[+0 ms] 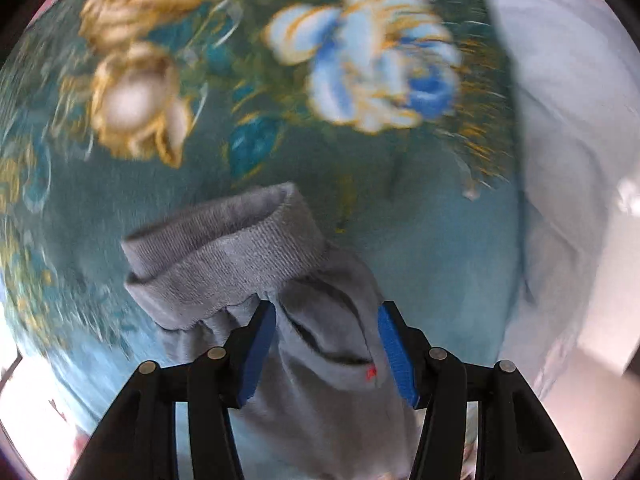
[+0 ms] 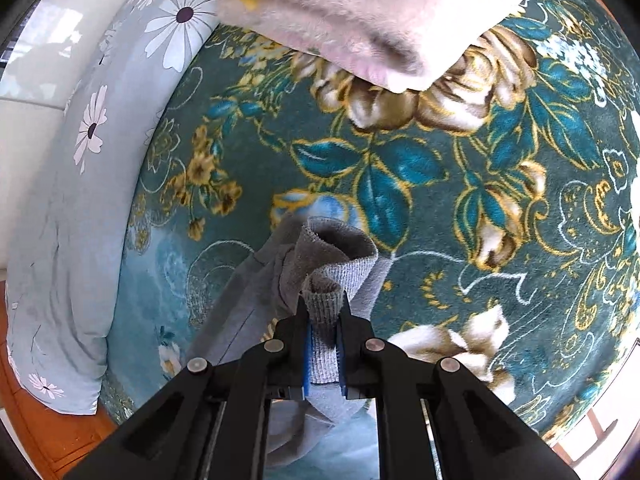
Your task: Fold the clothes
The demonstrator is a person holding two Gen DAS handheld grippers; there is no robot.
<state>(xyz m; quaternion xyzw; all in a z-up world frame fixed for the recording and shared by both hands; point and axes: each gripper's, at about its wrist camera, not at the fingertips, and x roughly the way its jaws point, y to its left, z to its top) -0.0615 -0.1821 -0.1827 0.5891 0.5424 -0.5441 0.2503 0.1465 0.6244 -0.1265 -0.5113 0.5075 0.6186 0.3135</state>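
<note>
Right tool (image 2: pixel 323 322) clamps the grey garment's (image 2: pixel 336 256) ribbed cuff; left tool (image 1: pixel 327 316) stands apart around its body

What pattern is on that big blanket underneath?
Teal blanket with gold-outlined flowers and blue leaves; it shows sharpest in the right wrist view.

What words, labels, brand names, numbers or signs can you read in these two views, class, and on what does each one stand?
None can be read in either view.
The grey garment has a small red mark near the left gripper: too small and blurred to tell whether it is text.
The floral blanket and the daisy-print pillow carry patterns only.
</note>
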